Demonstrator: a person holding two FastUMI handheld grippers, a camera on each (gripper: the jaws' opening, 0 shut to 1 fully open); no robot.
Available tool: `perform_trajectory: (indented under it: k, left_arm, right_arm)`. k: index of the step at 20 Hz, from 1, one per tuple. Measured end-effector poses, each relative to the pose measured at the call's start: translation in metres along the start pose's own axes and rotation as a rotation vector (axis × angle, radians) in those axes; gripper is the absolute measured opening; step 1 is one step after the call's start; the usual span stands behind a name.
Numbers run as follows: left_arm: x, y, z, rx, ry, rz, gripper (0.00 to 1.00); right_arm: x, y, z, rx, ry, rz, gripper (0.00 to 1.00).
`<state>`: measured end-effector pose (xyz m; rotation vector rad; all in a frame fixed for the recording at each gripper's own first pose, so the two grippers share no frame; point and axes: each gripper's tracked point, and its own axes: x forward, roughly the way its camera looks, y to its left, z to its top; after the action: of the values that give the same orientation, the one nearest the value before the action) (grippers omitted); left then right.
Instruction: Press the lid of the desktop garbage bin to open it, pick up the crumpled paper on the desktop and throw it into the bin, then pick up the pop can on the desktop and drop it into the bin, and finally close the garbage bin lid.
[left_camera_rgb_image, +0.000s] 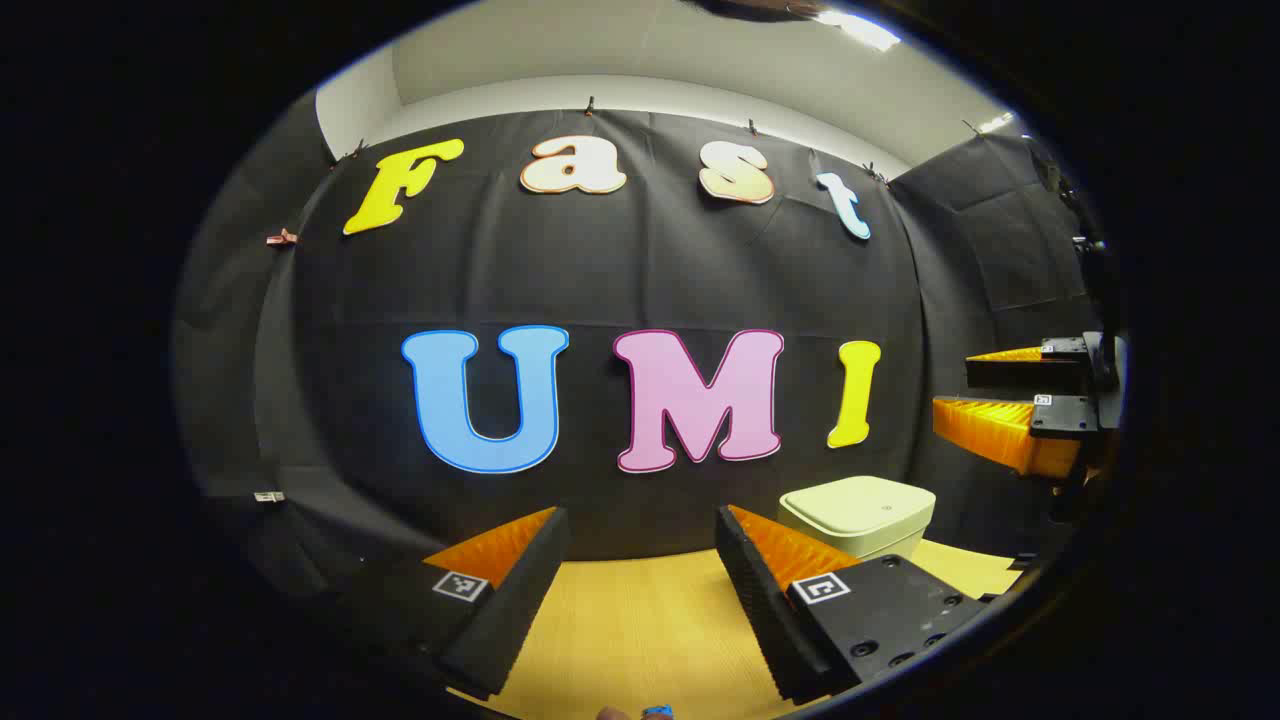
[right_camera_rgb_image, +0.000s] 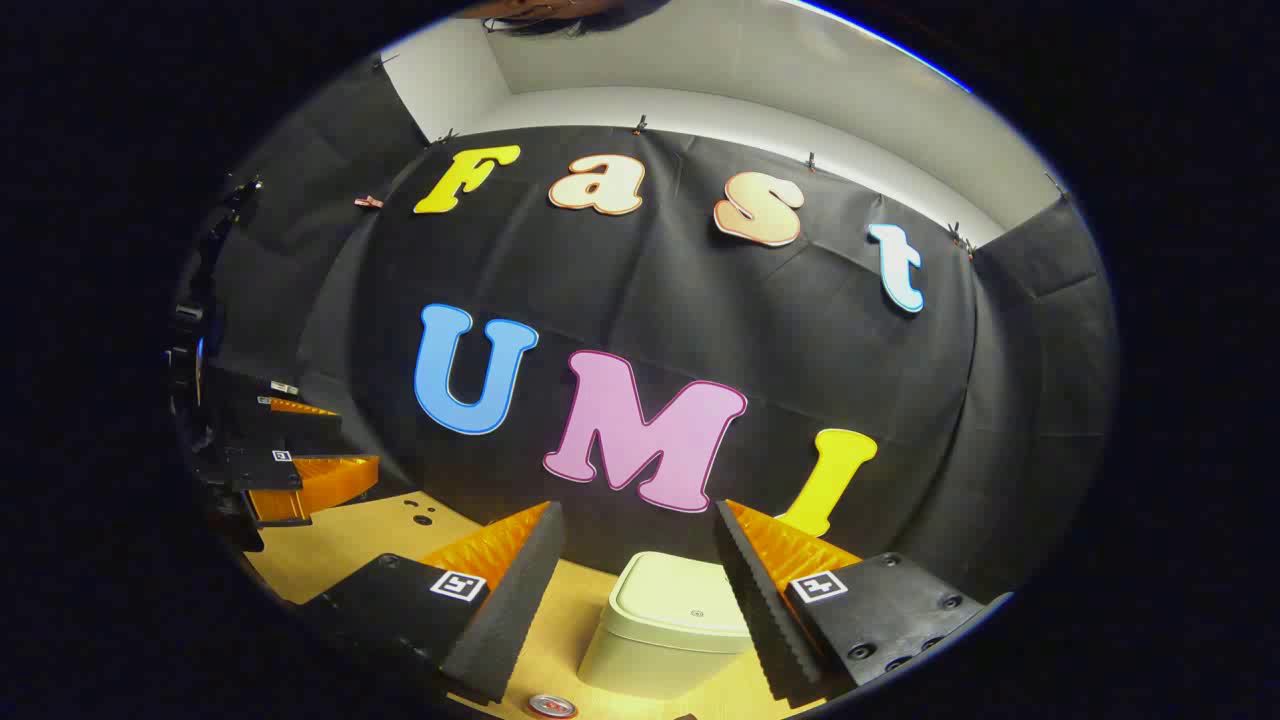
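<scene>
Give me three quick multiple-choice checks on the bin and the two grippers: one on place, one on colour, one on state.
1. In the right gripper view, where is the bin?
A. Ahead between that gripper's fingers
B. Hanging on the wall
C. On the floor

2. What colour is the bin?
A. Red
B. Pale cream
C. Blue

3. How is the lid?
A. Shut
B. Standing open
C. Taken off

Answers:
1. A: it stands on the table beyond the open right hand-held gripper.
2. B: body and lid are both pale cream.
3. A: it lies flat on the bin, also in the left gripper view, beside the open left hand-held gripper.
</scene>
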<state>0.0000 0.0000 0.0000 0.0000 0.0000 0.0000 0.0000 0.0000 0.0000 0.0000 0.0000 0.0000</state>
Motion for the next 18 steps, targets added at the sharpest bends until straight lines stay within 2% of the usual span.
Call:
perform_trajectory:
  k: [3,10,16,18]
  left_arm:
    - [0.003,-0.003,0.0,-0.001,0.001,0.002,0.94]
    - [0.009,-0.005,0.01,0.013,-0.012,0.012,0.94]
    - [0.005,-0.01,0.008,-0.001,-0.008,0.021,0.94]
    - [0.004,-0.01,0.007,0.0,-0.003,0.027,0.94]
  right_arm:
    - [0.002,-0.006,0.005,0.004,-0.019,-0.017,0.94]
    - [0.006,-0.006,0.008,0.028,-0.026,0.02,0.97]
    - [0.005,-0.011,0.008,0.035,-0.029,0.025,0.97]
    - [0.006,-0.016,0.006,0.045,-0.021,0.015,0.94]
